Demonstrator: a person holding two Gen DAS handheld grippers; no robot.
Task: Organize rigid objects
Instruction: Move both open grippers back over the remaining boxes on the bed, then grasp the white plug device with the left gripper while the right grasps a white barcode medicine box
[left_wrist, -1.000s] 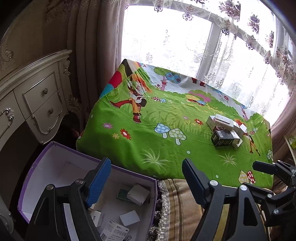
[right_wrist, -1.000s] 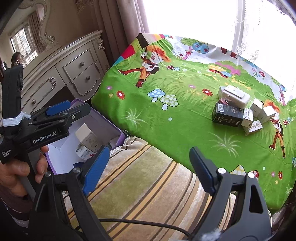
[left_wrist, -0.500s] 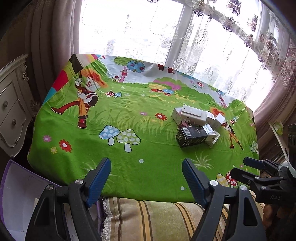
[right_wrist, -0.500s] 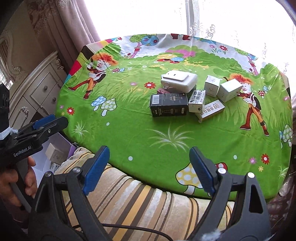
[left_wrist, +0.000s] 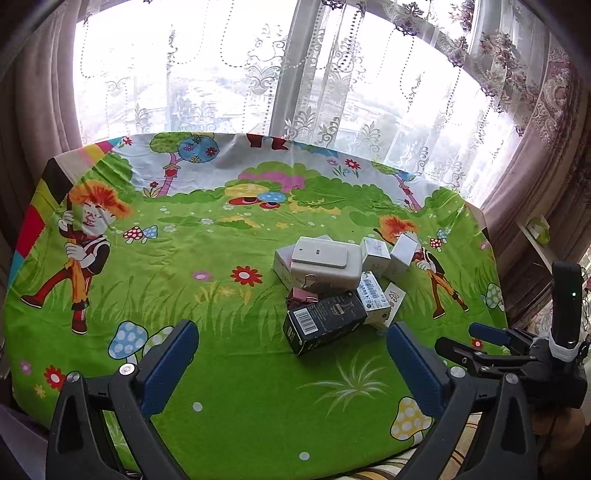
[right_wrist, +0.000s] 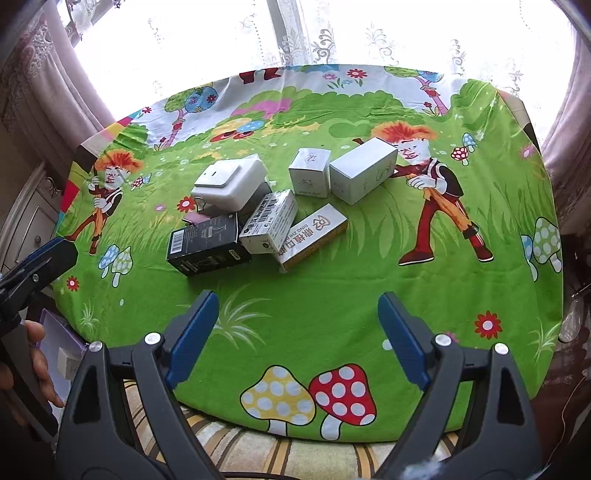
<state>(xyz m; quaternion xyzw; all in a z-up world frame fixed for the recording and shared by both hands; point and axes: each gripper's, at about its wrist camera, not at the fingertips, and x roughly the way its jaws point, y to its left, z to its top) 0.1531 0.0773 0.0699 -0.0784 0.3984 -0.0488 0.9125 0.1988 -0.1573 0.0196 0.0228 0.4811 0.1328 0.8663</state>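
Note:
A cluster of small boxes lies on the cartoon-print table cloth (left_wrist: 229, 369): a black box (left_wrist: 325, 321) (right_wrist: 207, 245), a white switch box (left_wrist: 327, 260) (right_wrist: 231, 182), a barcode box (right_wrist: 269, 221), a gold-and-white box (right_wrist: 314, 238) and two silver-white boxes (right_wrist: 309, 171) (right_wrist: 364, 170). My left gripper (left_wrist: 291, 363) is open and empty, short of the black box. My right gripper (right_wrist: 297, 334) is open and empty, in front of the cluster. It also shows at the right of the left wrist view (left_wrist: 491, 334).
A purple-rimmed cardboard box (right_wrist: 61, 354) with small boxes inside stands on the floor at the table's left front. A cream dresser (right_wrist: 26, 218) is at the left. Striped fabric (right_wrist: 258, 450) lies below the table's near edge. Curtains and window lie behind.
Both grippers have swung from the floor box and dresser side towards the table and moved closer to the box cluster. Both stay open and empty.

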